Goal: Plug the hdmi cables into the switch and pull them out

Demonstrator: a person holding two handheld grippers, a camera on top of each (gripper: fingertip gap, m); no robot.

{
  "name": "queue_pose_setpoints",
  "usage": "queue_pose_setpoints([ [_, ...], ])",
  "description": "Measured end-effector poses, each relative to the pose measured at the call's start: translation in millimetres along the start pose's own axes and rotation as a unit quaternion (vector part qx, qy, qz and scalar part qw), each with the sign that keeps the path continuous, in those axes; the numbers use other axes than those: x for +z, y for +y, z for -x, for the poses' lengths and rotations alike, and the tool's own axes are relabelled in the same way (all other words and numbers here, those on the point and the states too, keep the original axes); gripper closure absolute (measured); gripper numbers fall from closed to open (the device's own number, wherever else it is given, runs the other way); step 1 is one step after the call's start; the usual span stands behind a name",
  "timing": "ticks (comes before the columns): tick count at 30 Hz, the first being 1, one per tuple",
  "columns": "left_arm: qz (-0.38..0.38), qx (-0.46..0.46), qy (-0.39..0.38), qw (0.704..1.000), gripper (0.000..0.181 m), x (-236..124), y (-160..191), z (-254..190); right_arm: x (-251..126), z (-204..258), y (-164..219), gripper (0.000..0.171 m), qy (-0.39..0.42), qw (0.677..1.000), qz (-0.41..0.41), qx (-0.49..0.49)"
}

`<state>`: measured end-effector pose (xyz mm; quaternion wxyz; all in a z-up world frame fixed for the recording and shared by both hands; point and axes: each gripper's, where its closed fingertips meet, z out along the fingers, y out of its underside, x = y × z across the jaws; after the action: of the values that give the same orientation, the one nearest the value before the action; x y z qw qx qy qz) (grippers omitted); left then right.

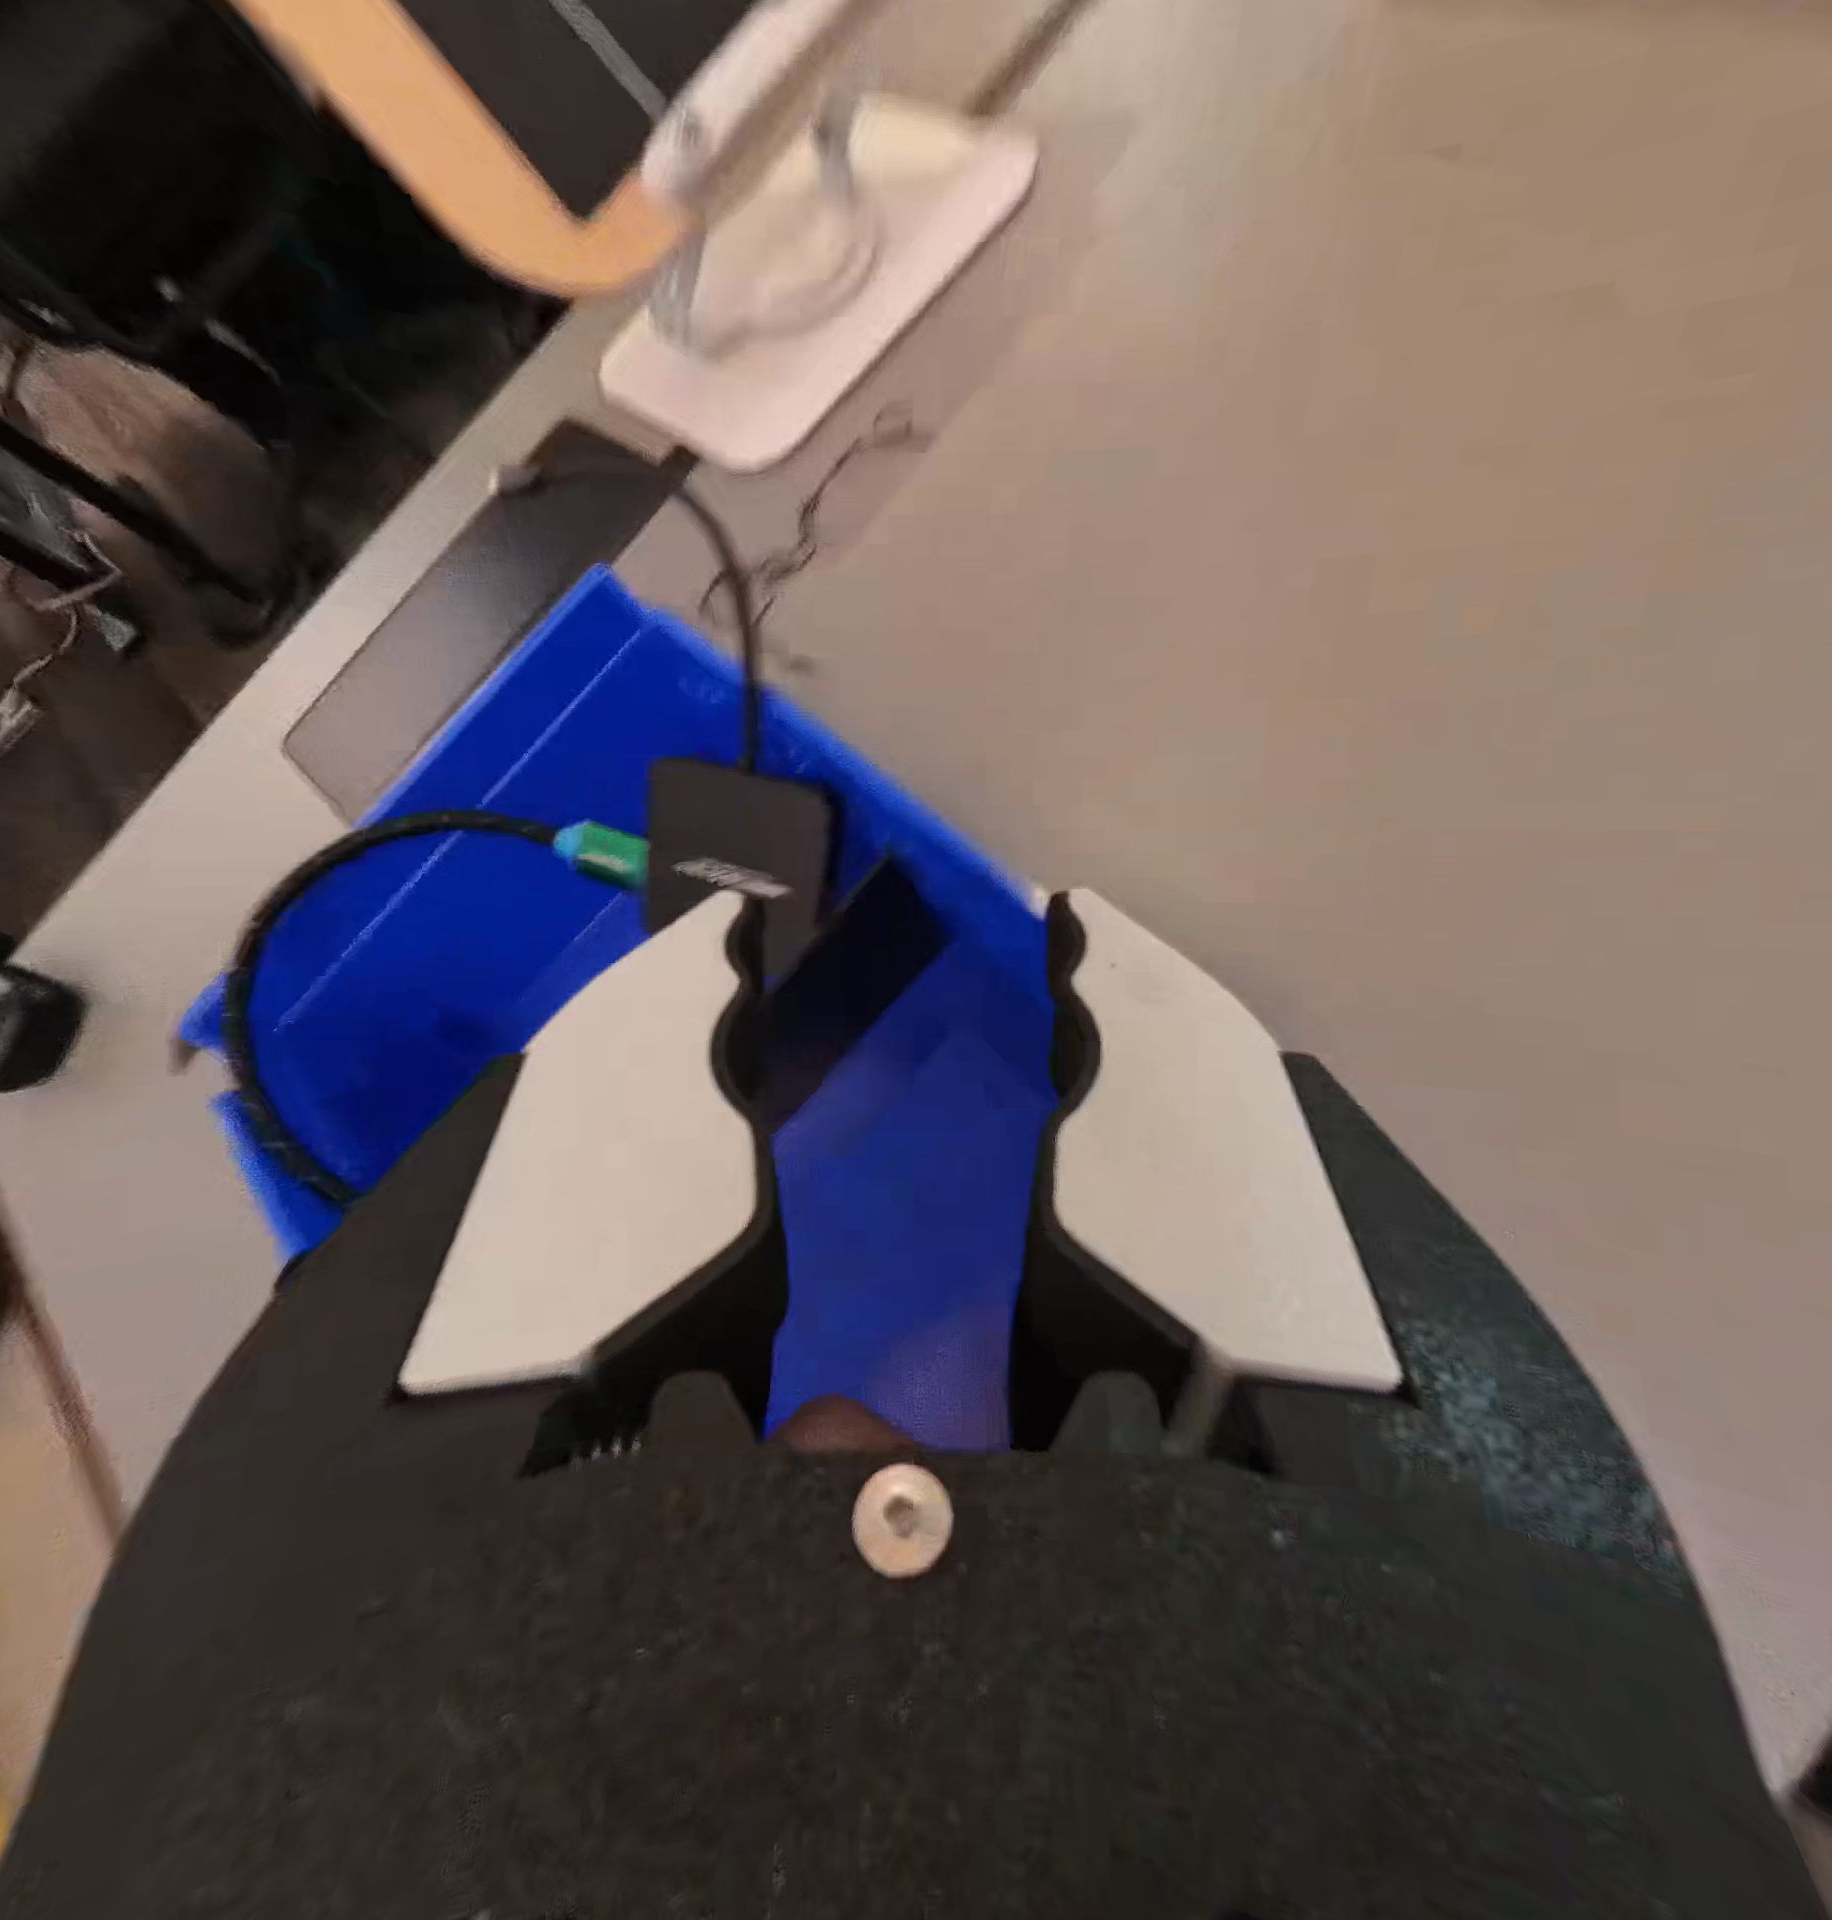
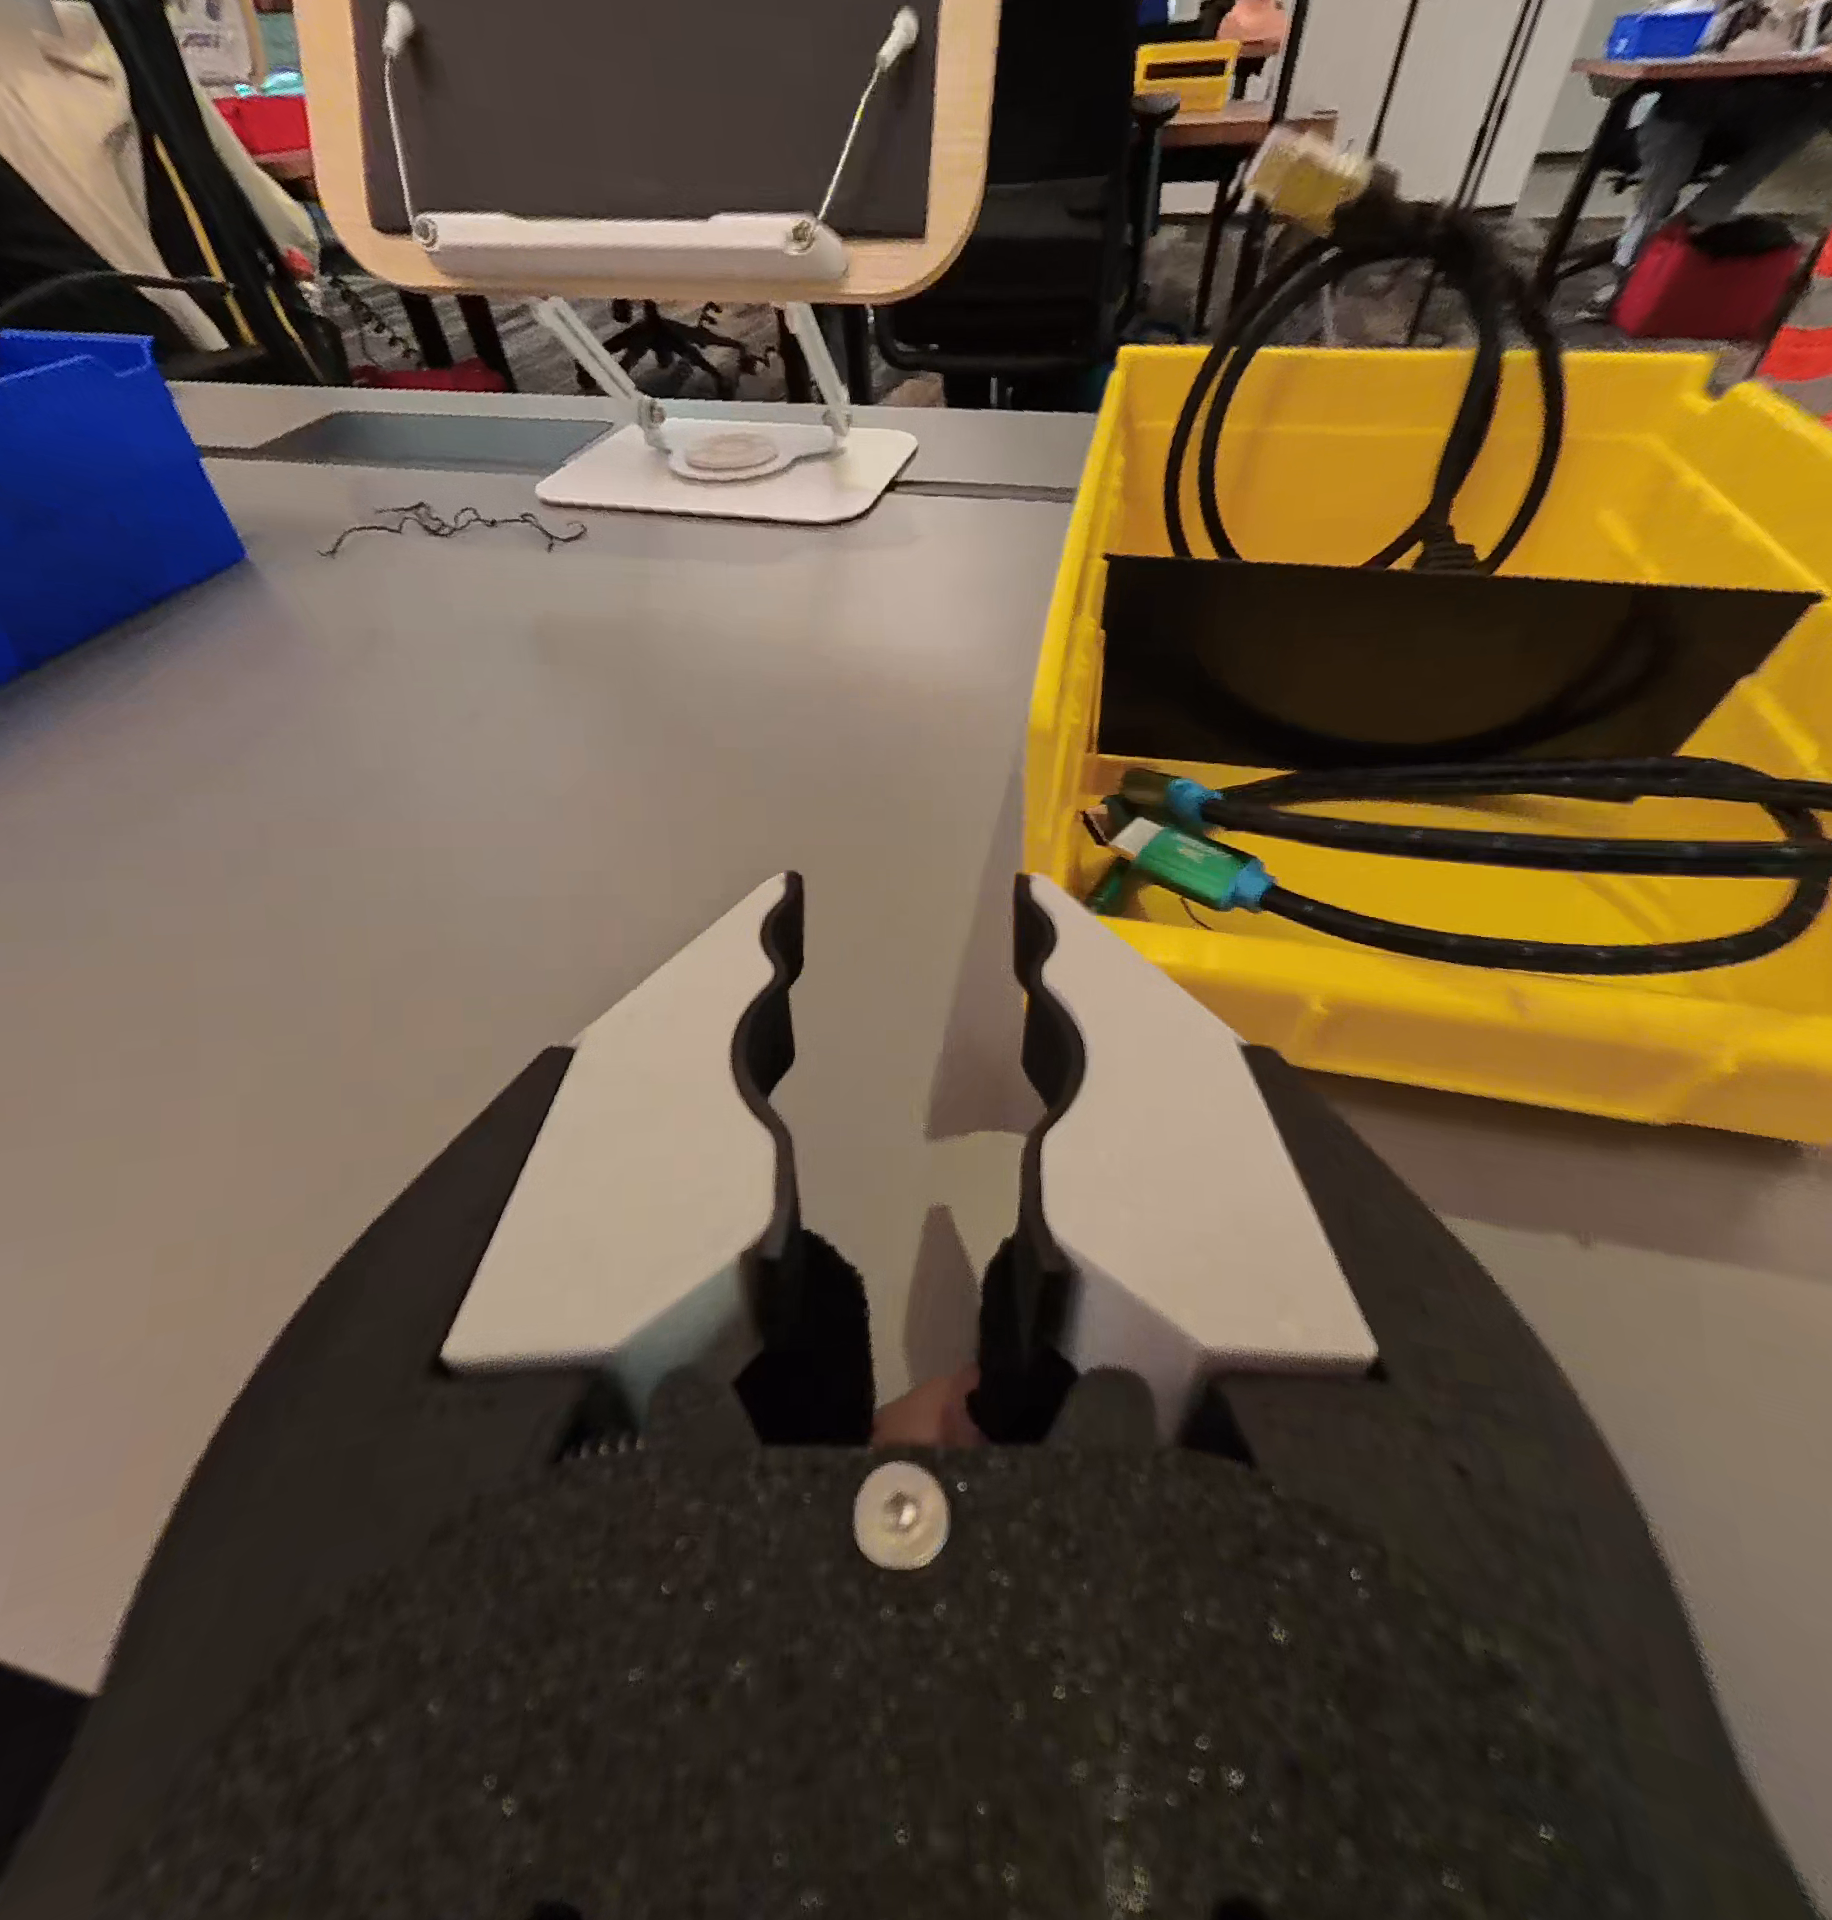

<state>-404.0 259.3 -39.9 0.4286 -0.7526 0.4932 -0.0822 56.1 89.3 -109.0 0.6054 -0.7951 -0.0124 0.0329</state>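
In the left wrist view my left gripper (image 1: pixel 891 914) is open over a blue bin (image 1: pixel 538 831). A small black HDMI switch (image 1: pixel 735 847) sits in the bin just beyond my left fingertip, with a thin black lead running off its far end. A black braided cable (image 1: pixel 257 997) with a green plug (image 1: pixel 600 854) is in the switch's left side. In the right wrist view my right gripper (image 2: pixel 907 899) is open and empty above the grey table (image 2: pixel 476 779). A yellow bin (image 2: pixel 1411 997) to its right holds several black HDMI cables with green plugs (image 2: pixel 1187 857).
A white tablet stand (image 2: pixel 735 468) with a wood-framed panel stands at the table's back edge. A loose black thread (image 2: pixel 455 520) lies in front of it. The blue bin (image 2: pixel 60 520) is at the far left in the right wrist view. Chairs and other desks are behind the table. About 50 cm separates my left fingertips from my right. The right gripper is farther from the small black HDMI switch (image 1: pixel 735 847), some 50 cm, than the left, some 10 cm.
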Motion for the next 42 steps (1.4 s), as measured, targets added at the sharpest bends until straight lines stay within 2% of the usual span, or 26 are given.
queue_pose_setpoints([
  [3, 0.083, 0.053, 0.028, 0.995, 0.119, 34.9, 11.1, 35.2, 10.4, 4.8, 1.9, 0.131, -0.018, 1.000, 0.010, 0.015],
  [7, 0.131, 0.061, 0.090, 0.985, 0.114, 76.1, 7.2, 49.1, 17.1, 7.2, -1.3, 0.131, -0.028, 0.999, 0.010, 0.027],
  [12, 0.212, 0.063, 0.184, 0.958, 0.112, 94.5, 24.2, 44.2, 22.7, 14.2, -3.1, 0.131, -0.048, 0.998, 0.008, 0.038],
  [16, 0.237, 0.058, 0.201, 0.949, 0.113, 104.7, 32.3, 47.9, 26.1, 15.7, -0.2, 0.131, -0.054, 0.998, 0.015, 0.038],
  [21, 0.279, 0.115, 0.152, 0.941, 0.113, 116.9, 49.2, 53.3, 24.2, 19.1, 0.2, 0.131, -0.062, 0.997, 0.017, 0.042],
  [25, 0.260, 0.153, 0.086, 0.949, 0.114, 114.1, 43.1, 64.0, 24.5, 20.6, 0.2, 0.131, -0.061, 0.997, 0.017, 0.038],
  [29, 0.184, 0.170, -0.003, 0.968, 0.114, 93.4, 4.3, 81.1, 23.9, 21.9, -1.7, 0.131, -0.060, 0.998, 0.011, 0.033],
  [31, 0.146, 0.209, -0.069, 0.964, 0.114, 76.1, -25.1, 87.4, 22.9, 23.9, -3.5, 0.131, -0.060, 0.998, 0.006, 0.025],
  [33, 0.113, 0.266, -0.139, 0.947, 0.114, 57.2, -58.2, 84.6, 21.7, 28.5, -8.0, 0.131, -0.064, 0.998, -0.006, 0.017],
  [36, 0.062, 0.344, -0.215, 0.912, 0.114, 31.3, -110.3, 54.8, 20.4, 42.7, -15.4, 0.131, -0.085, 0.996, -0.022, 0.010],
  [39, 0.017, 0.420, -0.274, 0.865, 0.115, 11.8, -154.8, 5.2, 17.4, 72.2, -30.5, 0.131, -0.130, 0.991, -0.038, -0.004],
  [42, -0.027, 0.463, -0.292, 0.836, 0.114, 8.2, -182.4, -59.8, 10.0, 117.5, -60.1, 0.131, -0.198, 0.978, -0.069, -0.005],
])
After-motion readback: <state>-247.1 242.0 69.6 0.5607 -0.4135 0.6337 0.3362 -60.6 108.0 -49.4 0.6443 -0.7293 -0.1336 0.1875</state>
